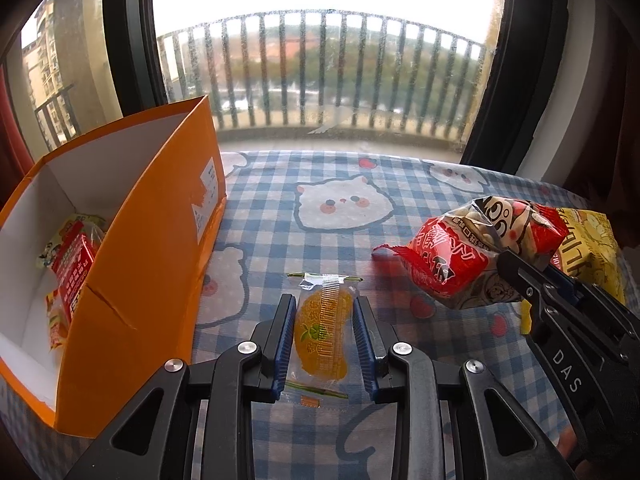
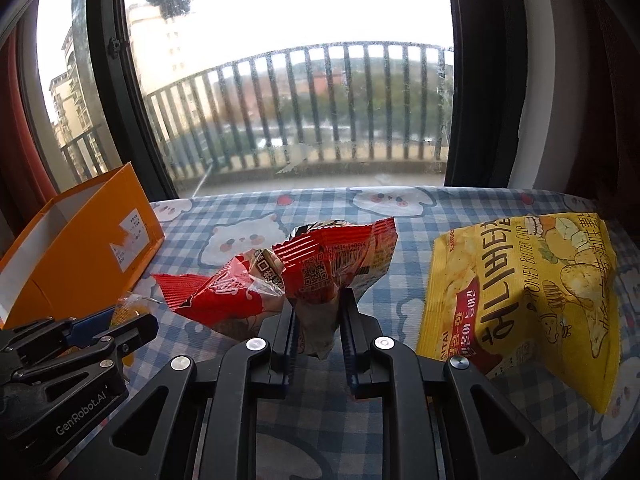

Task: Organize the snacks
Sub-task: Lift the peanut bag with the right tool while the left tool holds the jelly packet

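Between the blue pads of the left hand-held gripper (image 1: pixel 324 340) sits a small clear sachet with an orange, mango-shaped jelly (image 1: pixel 320 338) inside, pinched along its sides and resting low over the checked worktop (image 1: pixel 320 216). To that gripper's left stands the open orange box (image 1: pixel 152 216), which already has a red-labelled packet (image 1: pixel 72 264) lying in its white interior. Off to its right, the right hand-held gripper (image 2: pixel 318 328) has closed narrowly on the crumpled lower end of a red snack bag (image 2: pixel 320 276), which looks lifted slightly off the cloth. Just right of that gripper lies a yellow honey butter chip bag (image 2: pixel 520 296), flat on the worktop.

The risks, as I judge them, lie mostly in the grips. The red bag is caught only by a bunched fold of slick film, so its puffed bulk hangs beyond the jaws; a quick swing toward the box could let it slide out or twist. The jelly sachet is smooth and soft, and could squirt forward if squeezed harder. The two grippers are near each other, and both loads would head for the same box, so they might collide. The box wall facing them is tall and light; a bag dragged over its rim could tip or shove it.

The red bag is glossy, wrinkled, with a serrated seal and printed codes.
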### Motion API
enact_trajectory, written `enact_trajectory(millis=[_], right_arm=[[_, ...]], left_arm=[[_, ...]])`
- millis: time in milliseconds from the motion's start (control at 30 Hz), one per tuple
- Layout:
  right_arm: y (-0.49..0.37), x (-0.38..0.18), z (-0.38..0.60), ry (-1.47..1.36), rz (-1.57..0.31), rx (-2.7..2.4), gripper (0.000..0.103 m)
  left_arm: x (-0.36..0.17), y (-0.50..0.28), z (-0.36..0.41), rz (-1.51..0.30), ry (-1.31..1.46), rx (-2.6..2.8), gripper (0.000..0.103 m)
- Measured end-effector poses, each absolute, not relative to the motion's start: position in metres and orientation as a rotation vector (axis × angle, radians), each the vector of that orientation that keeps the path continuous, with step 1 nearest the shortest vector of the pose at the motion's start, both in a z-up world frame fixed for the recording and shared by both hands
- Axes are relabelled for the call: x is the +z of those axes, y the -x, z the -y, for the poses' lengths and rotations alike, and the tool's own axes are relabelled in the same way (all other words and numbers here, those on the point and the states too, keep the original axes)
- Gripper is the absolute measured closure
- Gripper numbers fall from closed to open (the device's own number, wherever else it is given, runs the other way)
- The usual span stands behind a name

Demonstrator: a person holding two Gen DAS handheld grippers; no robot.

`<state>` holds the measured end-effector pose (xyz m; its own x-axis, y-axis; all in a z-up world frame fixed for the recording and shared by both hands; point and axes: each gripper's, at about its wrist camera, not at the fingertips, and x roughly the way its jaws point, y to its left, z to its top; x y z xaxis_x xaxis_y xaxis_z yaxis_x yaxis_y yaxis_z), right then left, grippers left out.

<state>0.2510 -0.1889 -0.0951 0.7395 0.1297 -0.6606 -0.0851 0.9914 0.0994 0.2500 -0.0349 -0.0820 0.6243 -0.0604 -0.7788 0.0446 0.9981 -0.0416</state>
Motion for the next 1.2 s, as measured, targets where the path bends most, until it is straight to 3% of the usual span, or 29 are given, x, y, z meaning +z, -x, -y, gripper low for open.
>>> enact_trajectory(millis=[467,533,600,700,933,967,1200], right_arm=[[-0.221,-0.095,0.2,-0.101,-0.811,0.117,0.078],[-0.221,-0.105,0.204,-0.101,-0.859,0.073,0.066],[-0.222,-0.115,0.208,-0.109,-0.899,0.023,0.034],[-0.22,-0.118,0.217,-0.18,-0.873,0.021,0.024],[-0.234,-0.125,0.219,-0.267,-0.872,0.08,0.026],[-0.235,-0.125,0.217,-0.262,-0.864,0.092,0.038],[-0.232,-0.116,0.2,-0.123,-0.817,0.079,0.055]], left_arm=[[-0.075,-0.236,0.037,-0.88,0.03,-0.071,0.074],[-0.075,-0.234,0.037,-0.879,0.029,-0.073,0.074],[-0.075,-0.232,0.038,-0.877,0.026,-0.077,0.074],[-0.075,-0.232,0.039,-0.876,0.025,-0.075,0.074],[-0.079,-0.234,0.037,-0.885,0.025,-0.063,0.074],[-0.079,-0.235,0.037,-0.888,0.026,-0.062,0.074],[-0.084,-0.237,0.038,-0.899,0.025,-0.067,0.074]])
